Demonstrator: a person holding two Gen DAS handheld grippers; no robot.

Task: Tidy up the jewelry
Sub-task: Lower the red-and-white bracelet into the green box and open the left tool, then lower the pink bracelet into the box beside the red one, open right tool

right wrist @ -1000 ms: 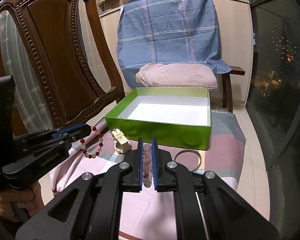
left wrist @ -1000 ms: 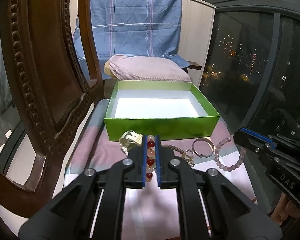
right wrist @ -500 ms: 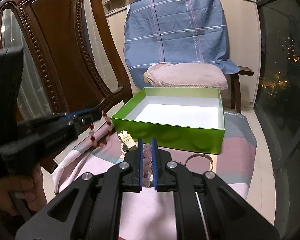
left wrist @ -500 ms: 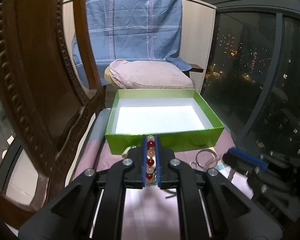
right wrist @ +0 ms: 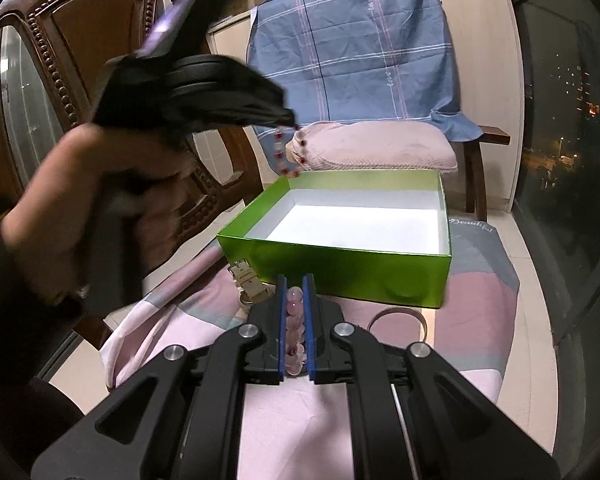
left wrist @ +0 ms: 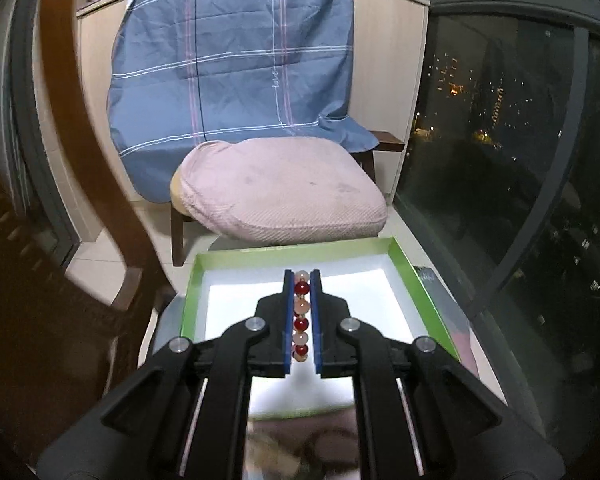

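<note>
My left gripper point(left wrist: 302, 276) is shut on a bracelet of red and pale beads point(left wrist: 301, 324) and hangs over the open green box point(left wrist: 420, 280) with its white floor. From the right wrist view that gripper point(right wrist: 288, 118) is blurred above the box's near left corner, and the red bead bracelet point(right wrist: 284, 156) dangles from it. My right gripper point(right wrist: 294, 280) is shut on a pink bead bracelet point(right wrist: 294, 320), low over the cloth in front of the green box point(right wrist: 340, 268).
A cream watch strap point(right wrist: 246, 280) and a metal bangle point(right wrist: 396, 318) lie on the pink and grey cloth point(right wrist: 480, 292) before the box. A carved wooden chair point(right wrist: 60, 80) stands at left. Behind are a pink cushion point(left wrist: 276, 196), a blue plaid cloth point(left wrist: 236, 60) and a dark window point(left wrist: 540, 140).
My left gripper has moved forward and up with the red bead bracelet, from before the box's front wall to over its inside. The right gripper has stayed put.
</note>
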